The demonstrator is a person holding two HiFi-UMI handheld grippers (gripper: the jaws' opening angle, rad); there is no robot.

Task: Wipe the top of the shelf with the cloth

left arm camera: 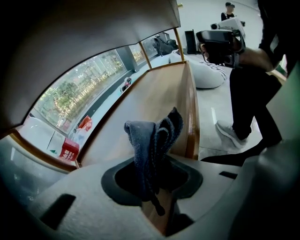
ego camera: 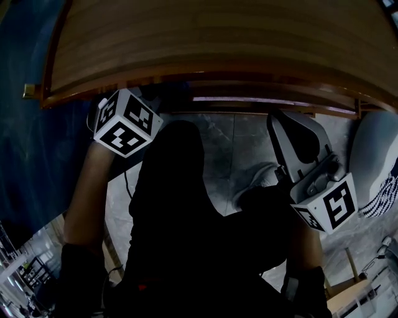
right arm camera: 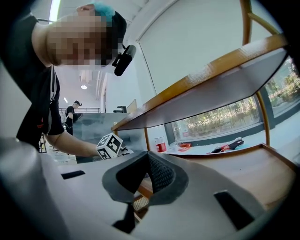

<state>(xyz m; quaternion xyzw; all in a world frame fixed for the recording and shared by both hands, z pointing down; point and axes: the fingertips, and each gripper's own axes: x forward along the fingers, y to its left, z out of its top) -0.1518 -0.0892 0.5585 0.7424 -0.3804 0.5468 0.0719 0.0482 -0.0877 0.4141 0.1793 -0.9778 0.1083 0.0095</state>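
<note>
The wooden shelf top [ego camera: 211, 43] fills the upper head view. My left gripper [left arm camera: 153, 185] is shut on a grey-blue cloth [left arm camera: 152, 140], whose folds stand up from the jaws over a lower shelf board [left arm camera: 154, 98], beneath another board. In the head view only its marker cube [ego camera: 124, 121] shows, at the shelf's front edge; the jaws and cloth are hidden. My right gripper [ego camera: 287, 124] hangs below the shelf edge to the right, pointing toward it. Its jaws [right arm camera: 147, 176] are shut with nothing between them, and a shelf board [right arm camera: 211, 79] runs overhead.
A grey beanbag [ego camera: 373, 155] lies on the floor at the right. A red box [left arm camera: 69, 150] and other small items sit by the window beyond the shelf. My shoe [ego camera: 267, 177] stands on the tiled floor. Another person [left arm camera: 228, 7] stands far off.
</note>
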